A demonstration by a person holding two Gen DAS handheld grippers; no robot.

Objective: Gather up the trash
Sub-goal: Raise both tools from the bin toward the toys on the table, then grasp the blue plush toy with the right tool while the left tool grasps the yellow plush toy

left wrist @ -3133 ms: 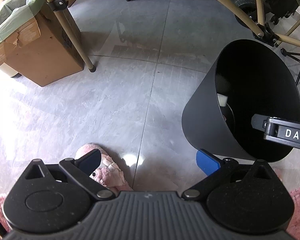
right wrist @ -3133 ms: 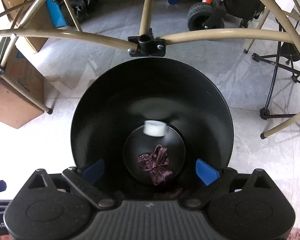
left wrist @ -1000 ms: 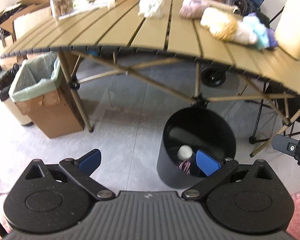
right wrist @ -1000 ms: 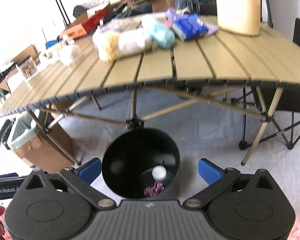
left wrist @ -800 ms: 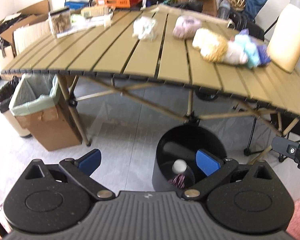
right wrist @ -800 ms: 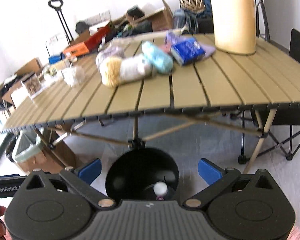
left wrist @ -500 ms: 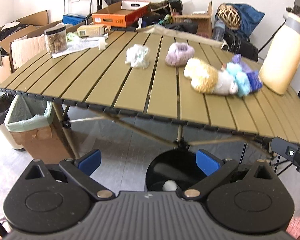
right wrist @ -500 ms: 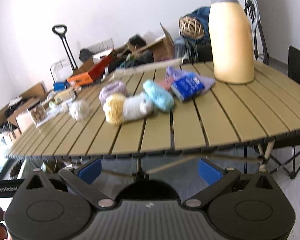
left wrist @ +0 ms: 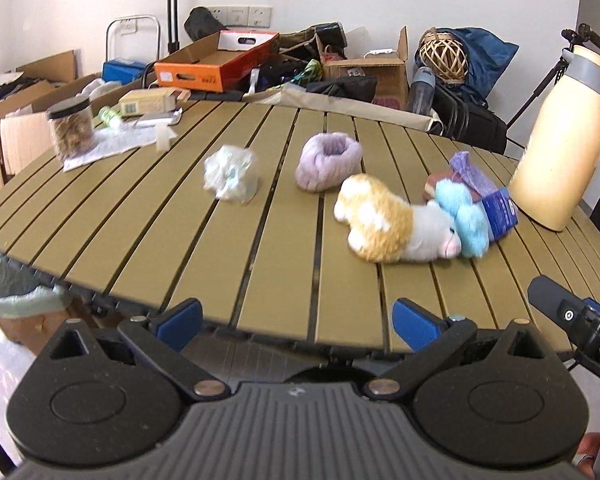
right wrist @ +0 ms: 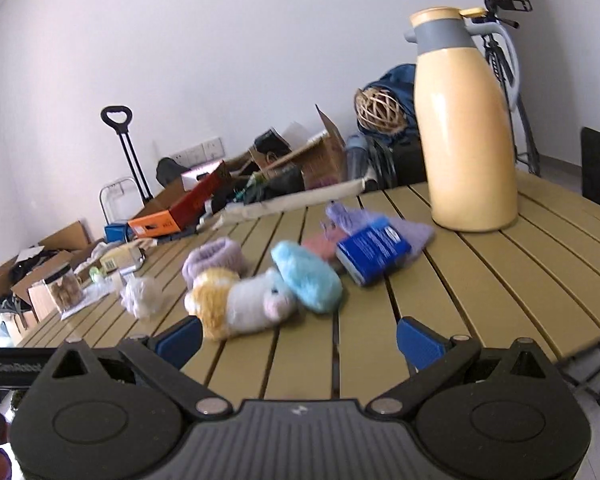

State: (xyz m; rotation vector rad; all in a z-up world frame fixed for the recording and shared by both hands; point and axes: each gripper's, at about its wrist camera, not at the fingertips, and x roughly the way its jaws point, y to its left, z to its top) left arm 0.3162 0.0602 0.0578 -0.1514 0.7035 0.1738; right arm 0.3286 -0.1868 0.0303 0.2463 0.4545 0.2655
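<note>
Both grippers are raised to the front edge of the slatted table (left wrist: 284, 264). My left gripper (left wrist: 298, 320) is open and empty. My right gripper (right wrist: 298, 340) is open and empty. On the table lie a crumpled clear plastic wad (left wrist: 231, 178), a lilac fuzzy slipper (left wrist: 327, 161), a yellow-and-white plush toy (left wrist: 396, 226), a light blue fuzzy item (left wrist: 466, 218) and a blue packet (left wrist: 500, 212). The right wrist view shows the plush toy (right wrist: 240, 304), the blue fuzzy item (right wrist: 308, 276), the blue packet (right wrist: 374, 250) and the wad (right wrist: 142, 296). The black bin is hidden under the table.
A tall cream thermos (left wrist: 560, 136) stands at the table's right, also in the right wrist view (right wrist: 466, 132). A clear jar (left wrist: 70, 126) and papers sit at the far left. Boxes and bags are piled behind the table. A lined cardboard box (left wrist: 20, 308) stands below left.
Both grippers have risen from the black bin on the floor to table-top height. The bin has dropped out of view. Both grippers stayed open.
</note>
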